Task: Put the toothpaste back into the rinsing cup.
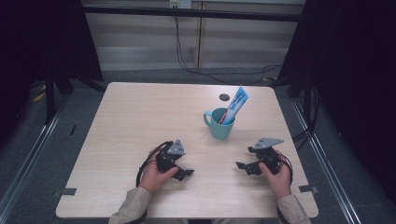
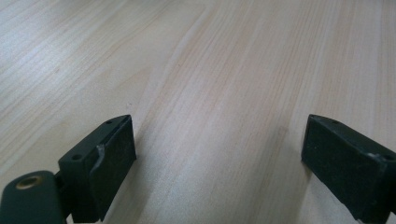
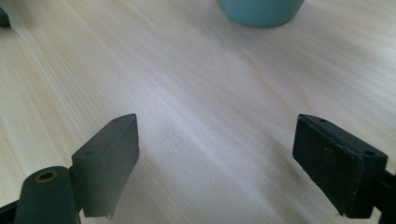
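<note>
A teal mug stands on the light wooden table, right of centre, and its base shows in the right gripper view. A blue, white and red toothpaste tube stands in it, leaning to the right. My left gripper rests low over the near part of the table, held in a hand, jaws wide apart with bare wood between them. My right gripper sits near the front right, a little short of the mug, also open with nothing in it.
A small dark round hole lies in the tabletop behind the mug. Black frame posts stand at both sides, and cables run over the floor behind the table. Bare wood spans the table's left and middle.
</note>
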Available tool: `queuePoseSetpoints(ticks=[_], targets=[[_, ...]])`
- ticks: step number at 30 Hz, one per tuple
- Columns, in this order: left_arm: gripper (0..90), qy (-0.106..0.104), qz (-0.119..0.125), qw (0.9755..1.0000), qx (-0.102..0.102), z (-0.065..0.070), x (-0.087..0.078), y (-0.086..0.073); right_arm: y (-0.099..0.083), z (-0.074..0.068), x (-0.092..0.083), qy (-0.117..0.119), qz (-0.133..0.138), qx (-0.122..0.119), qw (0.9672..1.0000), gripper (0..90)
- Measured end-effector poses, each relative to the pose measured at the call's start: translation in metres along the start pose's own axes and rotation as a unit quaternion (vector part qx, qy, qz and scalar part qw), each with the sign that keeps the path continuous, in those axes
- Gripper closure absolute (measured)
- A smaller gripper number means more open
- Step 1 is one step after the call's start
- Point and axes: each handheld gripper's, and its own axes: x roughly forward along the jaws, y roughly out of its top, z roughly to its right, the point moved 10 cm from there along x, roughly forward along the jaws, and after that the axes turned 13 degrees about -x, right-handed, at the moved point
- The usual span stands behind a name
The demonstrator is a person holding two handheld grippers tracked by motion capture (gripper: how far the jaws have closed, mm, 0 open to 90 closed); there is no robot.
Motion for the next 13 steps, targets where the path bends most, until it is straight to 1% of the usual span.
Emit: queuePoseSetpoints(ticks=[2, 3, 4, 6, 7, 8, 9, 10, 13], targets=[[9.5, 0.0, 0.0, 1.0, 0.0, 0.0, 0.0, 0.0, -0.0047, -0.0024, 0.0036, 0.0, -0.009, -0.001, 1.0, 14.4], [9.5, -0.001, 0.001, 1.0, 0.0, 0.0001, 0.0001, 0.0001, -0.0057, -0.0031, 0.005, 0.001, -0.008, 0.0, 1.0, 13.1], [9.5, -0.001, 0.001, 1.0, 0.0, 0.0001, 0.0001, 0.0001, -0.0057, -0.0039, 0.0054, 0.0, -0.001, 0.002, 1.0, 13.3], [9.5, 0.0, -0.002, 1.0, 0.003, -0.0003, -0.0002, -0.0002, -0.0061, -0.0033, 0.0048, -0.002, -0.002, 0.004, 1.0, 13.6], [9.5, -0.001, 0.0, 1.0, 0.0, 0.0001, 0.0001, 0.0, -0.0061, -0.0034, 0.0049, -0.001, -0.004, 0.002, 1.0, 13.5], [9.5, 0.0, -0.002, 1.0, 0.004, -0.0005, -0.0002, -0.0003, -0.0061, -0.0034, 0.0051, -0.002, -0.003, 0.002, 1.0, 13.2], [9.5, 0.0, -0.002, 1.0, 0.003, -0.0003, -0.0001, -0.0002, -0.0063, -0.0034, 0.0053, -0.002, -0.001, 0.002, 1.0, 12.8], [9.5, 0.0, 0.0, 1.0, 0.0, 0.0001, 0.0, -0.0001, -0.007, -0.0037, 0.005, -0.003, 0.0, 0.007, 1.0, 12.7], [9.5, -0.001, 0.0, 1.0, 0.0, 0.0002, 0.0001, 0.0, -0.0074, -0.0037, 0.0047, -0.006, 0.0, 0.007, 1.0, 12.6]])
